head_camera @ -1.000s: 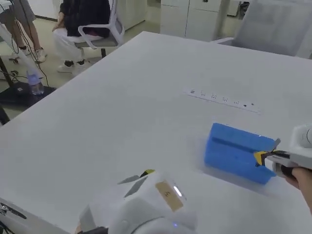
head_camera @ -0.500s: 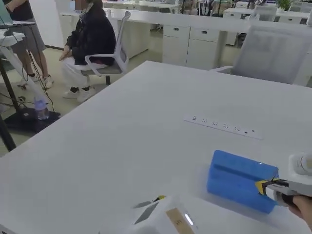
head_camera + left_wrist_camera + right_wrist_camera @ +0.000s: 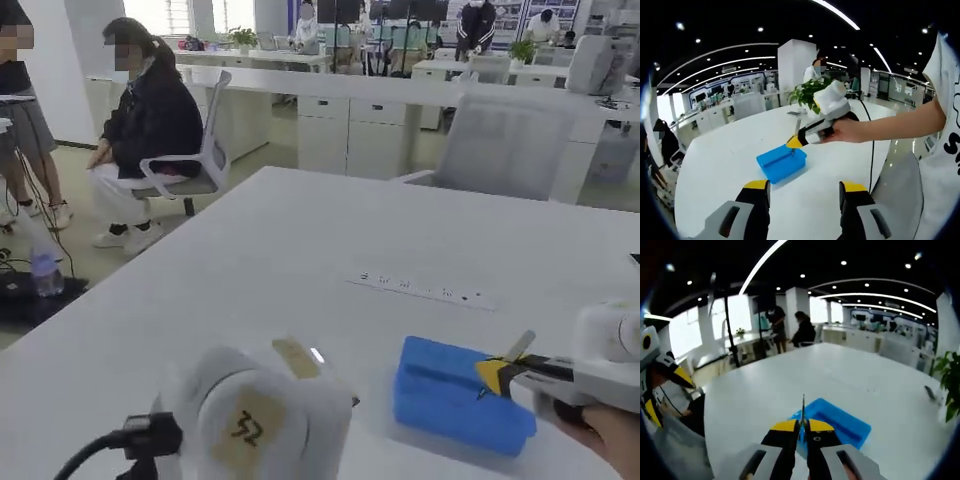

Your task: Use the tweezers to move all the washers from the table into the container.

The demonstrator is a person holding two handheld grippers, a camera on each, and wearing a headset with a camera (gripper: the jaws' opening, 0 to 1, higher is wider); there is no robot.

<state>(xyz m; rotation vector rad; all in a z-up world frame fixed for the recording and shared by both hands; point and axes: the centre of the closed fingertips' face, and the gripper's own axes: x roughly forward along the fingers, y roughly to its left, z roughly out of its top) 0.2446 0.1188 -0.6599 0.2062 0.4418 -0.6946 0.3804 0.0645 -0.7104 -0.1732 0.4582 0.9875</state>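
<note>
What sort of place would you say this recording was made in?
Most likely an open-plan office or lab. It has rows of white desks with drawer cabinets, swivel office chairs, and long ceiling strip lights.

tan tape label (image 3: 247,432) on the left gripper (image 3: 803,191), handwritten scrawl, looks like 32, not sure tbh, black lettering on white shirt (image 3: 946,90), cut off, unreadable
</note>
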